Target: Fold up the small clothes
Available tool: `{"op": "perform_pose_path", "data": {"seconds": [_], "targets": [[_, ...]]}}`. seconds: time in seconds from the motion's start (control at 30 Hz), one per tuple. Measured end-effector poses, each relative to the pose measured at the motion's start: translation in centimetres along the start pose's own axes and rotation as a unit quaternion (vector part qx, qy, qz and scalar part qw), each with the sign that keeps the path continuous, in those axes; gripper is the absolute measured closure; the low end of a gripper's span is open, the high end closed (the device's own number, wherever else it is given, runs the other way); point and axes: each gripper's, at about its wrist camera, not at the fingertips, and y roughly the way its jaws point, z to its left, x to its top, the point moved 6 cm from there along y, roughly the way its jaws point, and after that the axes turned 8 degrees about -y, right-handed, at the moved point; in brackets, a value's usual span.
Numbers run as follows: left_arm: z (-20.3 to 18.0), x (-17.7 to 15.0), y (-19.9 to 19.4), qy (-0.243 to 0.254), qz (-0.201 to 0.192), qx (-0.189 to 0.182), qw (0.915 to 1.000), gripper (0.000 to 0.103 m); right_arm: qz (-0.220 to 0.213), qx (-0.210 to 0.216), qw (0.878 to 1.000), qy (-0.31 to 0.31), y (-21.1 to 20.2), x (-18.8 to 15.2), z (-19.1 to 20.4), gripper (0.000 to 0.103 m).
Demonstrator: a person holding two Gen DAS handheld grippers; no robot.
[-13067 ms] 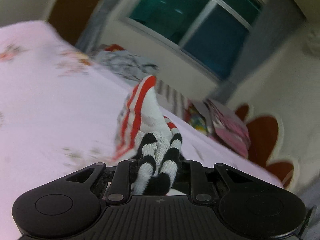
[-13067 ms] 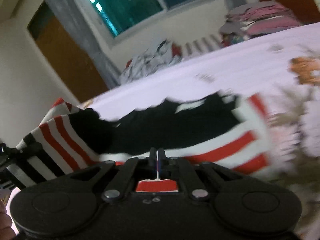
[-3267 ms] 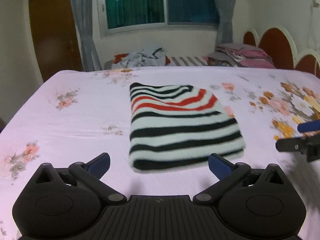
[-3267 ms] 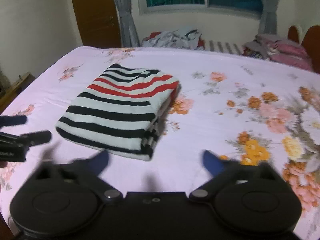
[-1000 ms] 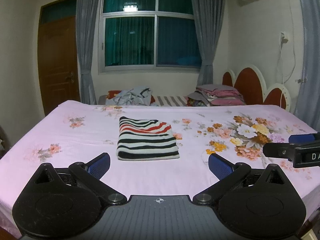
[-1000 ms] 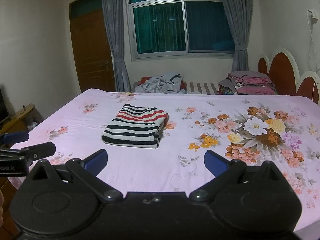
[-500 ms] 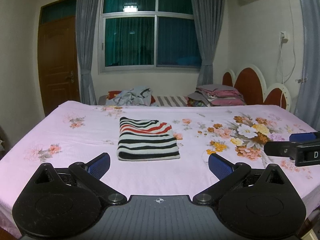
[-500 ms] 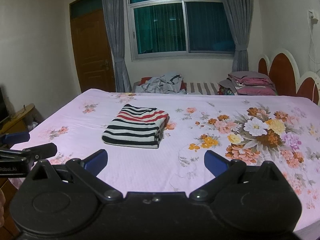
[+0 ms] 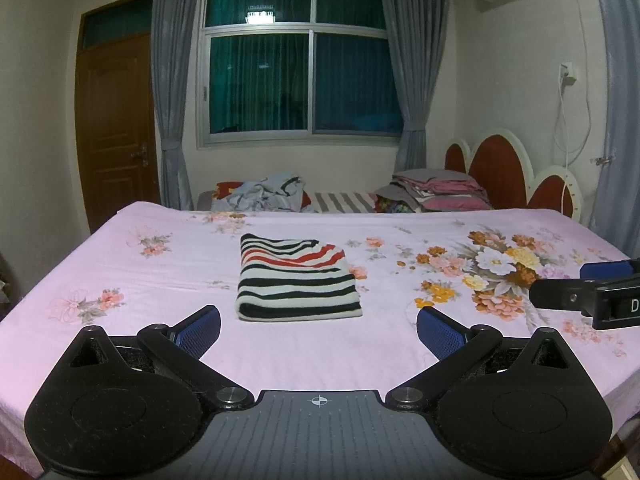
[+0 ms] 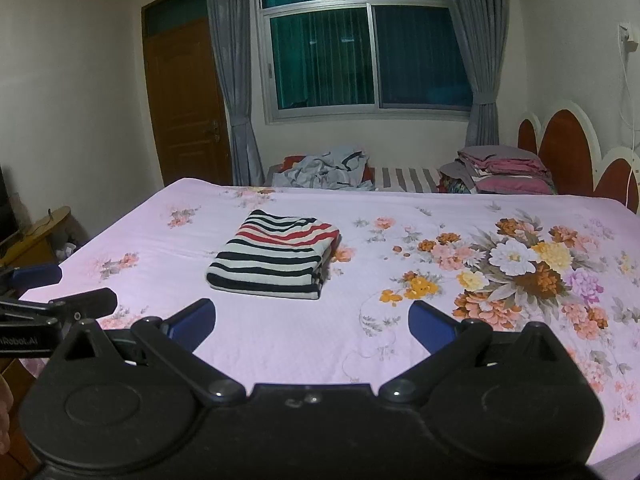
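Observation:
A striped garment (image 9: 298, 282) in black, white and red lies folded into a neat rectangle in the middle of the pink floral bed (image 9: 160, 264); the right wrist view shows the same garment (image 10: 276, 254). My left gripper (image 9: 319, 332) hangs open well back from it, near the bed's front edge, with nothing between its blue pads (image 9: 200, 330). My right gripper (image 10: 312, 326) is open too, empty, and equally far back. Each gripper shows at the side of the other's view.
Beyond the bed's far edge lie a crumpled pile of clothes (image 9: 264, 194) and a stack of folded pink and grey bedding (image 9: 438, 190). A wooden door (image 9: 116, 128) stands at the left, a red scalloped headboard (image 9: 508, 176) at the right.
Nothing has visibly moved in the last second. Over the longer span both grippers let go of the striped garment and drew back from it to the bed's edge.

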Motion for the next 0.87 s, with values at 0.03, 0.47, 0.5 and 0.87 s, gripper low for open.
{"op": "perform_pose_path", "data": {"seconds": [0.03,0.47,0.5,0.87], "targets": [[0.0,0.0,0.0,0.001,0.0,-0.001,1.0,0.0,0.0,0.0,1.0,0.0,0.0,0.0,0.0,0.0],[0.6,0.2,0.1,-0.001,-0.003,-0.004,1.0,0.0,0.0,-0.001,1.0,-0.001,0.1,0.0,0.0,0.0],[0.7,0.2,0.1,-0.001,-0.003,-0.003,1.0,0.0,0.0,-0.001,1.0,-0.001,0.1,0.0,0.0,0.0],[1.2,0.8,0.1,-0.001,-0.014,-0.019,0.9997,0.0,0.001,0.001,1.0,-0.004,0.1,0.1,-0.1,0.0]]}}
